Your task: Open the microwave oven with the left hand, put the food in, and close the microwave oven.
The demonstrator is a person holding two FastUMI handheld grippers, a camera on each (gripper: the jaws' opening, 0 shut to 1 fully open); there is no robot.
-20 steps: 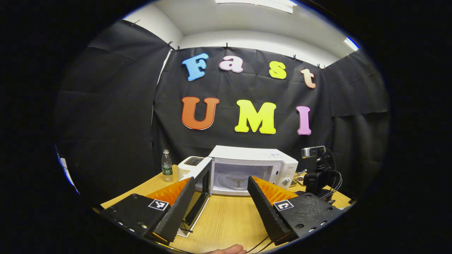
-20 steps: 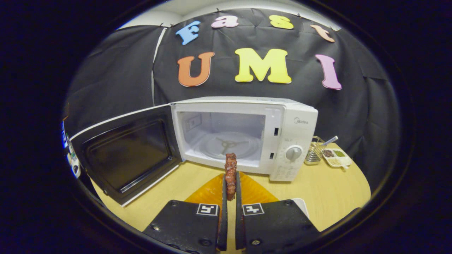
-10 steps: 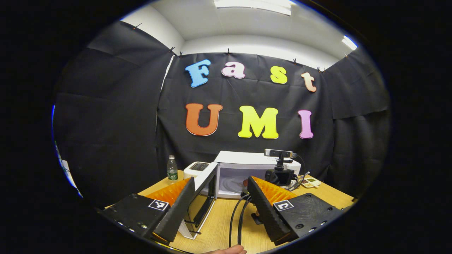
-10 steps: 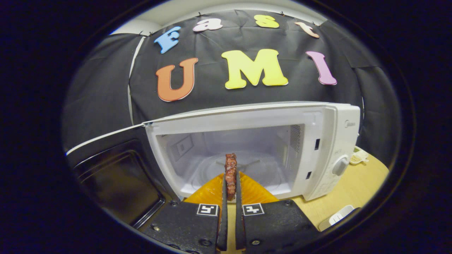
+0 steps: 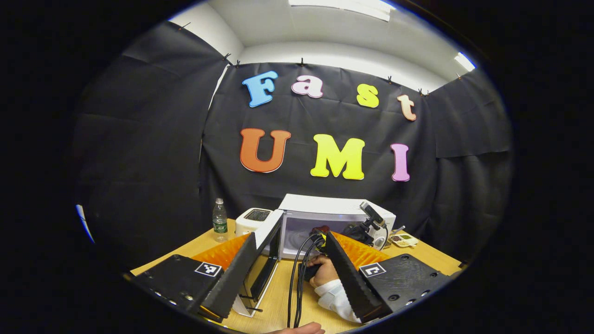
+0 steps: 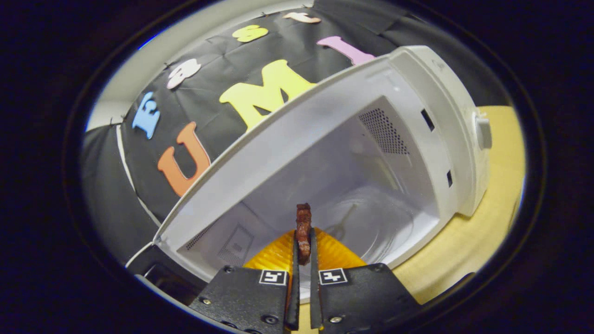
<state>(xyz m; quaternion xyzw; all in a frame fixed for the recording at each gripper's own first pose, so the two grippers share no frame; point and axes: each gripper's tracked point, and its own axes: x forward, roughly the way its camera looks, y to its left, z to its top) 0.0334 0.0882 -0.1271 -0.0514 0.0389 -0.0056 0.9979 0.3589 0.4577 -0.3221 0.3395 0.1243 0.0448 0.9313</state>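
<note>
The white microwave oven [image 5: 335,209] stands on the wooden table with its door [image 5: 270,237] swung open to the left. My left gripper [image 5: 291,238] hangs open and holds nothing, well back from the oven. A hand [image 5: 320,272] in a white sleeve holds the other gripper at the oven's opening, trailing black cables. In the right gripper view, my right gripper [image 6: 303,242] is shut on a thin brown piece of food [image 6: 304,226]. It sits tilted at the mouth of the white cavity [image 6: 352,176], with the glass turntable [image 6: 376,225] just ahead and below.
A white toaster [image 5: 252,220] and a plastic bottle [image 5: 219,221] stand left of the oven. A small condiment tray [image 5: 404,239] lies to its right. The oven's knob [image 6: 482,132] is on its right panel, and bare tabletop [image 6: 492,204] lies beside it.
My right gripper has carried the food forward from in front of the oven to the cavity's mouth and rolled sideways. The left gripper has stayed back and open.
</note>
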